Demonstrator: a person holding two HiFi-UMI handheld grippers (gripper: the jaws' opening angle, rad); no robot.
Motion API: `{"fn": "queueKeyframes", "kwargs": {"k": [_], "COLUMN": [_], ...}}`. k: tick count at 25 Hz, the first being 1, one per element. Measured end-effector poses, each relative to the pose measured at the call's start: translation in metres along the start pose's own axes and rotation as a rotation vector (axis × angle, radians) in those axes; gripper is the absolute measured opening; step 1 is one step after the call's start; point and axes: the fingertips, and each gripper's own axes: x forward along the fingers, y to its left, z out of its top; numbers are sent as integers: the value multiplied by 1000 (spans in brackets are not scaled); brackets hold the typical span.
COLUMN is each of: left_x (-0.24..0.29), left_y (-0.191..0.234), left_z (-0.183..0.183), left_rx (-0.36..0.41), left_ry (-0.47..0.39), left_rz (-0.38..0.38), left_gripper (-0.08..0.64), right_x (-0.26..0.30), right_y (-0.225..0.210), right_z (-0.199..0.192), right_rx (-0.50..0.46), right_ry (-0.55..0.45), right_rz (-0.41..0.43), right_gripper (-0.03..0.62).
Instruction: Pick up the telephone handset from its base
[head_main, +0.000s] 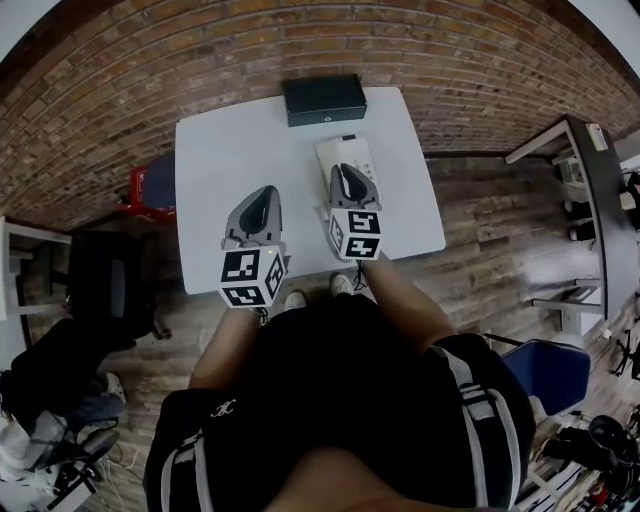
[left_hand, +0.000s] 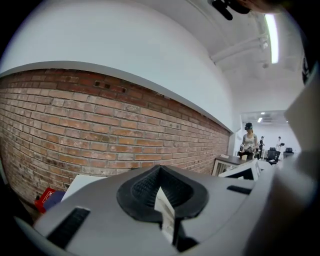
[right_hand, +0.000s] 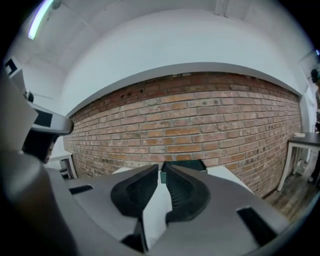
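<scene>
The person's dark top fills the bottom of the head view. Just beyond it, the left gripper and the right gripper hang over the white desk. The telephone lies on the desk right under the right gripper's tips and is partly covered by them. A dark box sits behind it at the far edge (I cannot separate handset from base in that pale shape).

The likeliest slip is going down onto the handset with the fingers closed. They would prod it off its cradle or shove the whole telephone across the smooth desk instead of straddling it. The gripper also hides its own target from above, so the aim could easily be off.

The right fingers are closed to a hairline slit with nothing between them, and whether they touch the telephone I cannot tell. The left fingers meet at their tips, empty and touching nothing.
</scene>
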Motion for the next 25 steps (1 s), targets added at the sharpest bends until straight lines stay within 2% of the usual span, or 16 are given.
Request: {"fn": "queueKeyframes", "kwargs": {"k": [5,12,19,25], "left_x": [1,0,-3,-6], "left_y": [8,21,32,40], "left_z": [-3,-8,-8,-14], "left_rx": [-3,-23,-41,-52], "left_ry": [13,25,26,39], "left_rz": [54,119,171,196], "left_gripper": [2,2,2,2], "right_x": [28,65,90,102], "right_y": [-9,-16,-29,-30], "right_z": [-28,-70,-121,-133], "right_rx": [-25,-63,-65,-66], "right_ry": [105,233,400,442], "right_rz": [4,7,-22,-42], "right_gripper": [106,193,204,207]}}
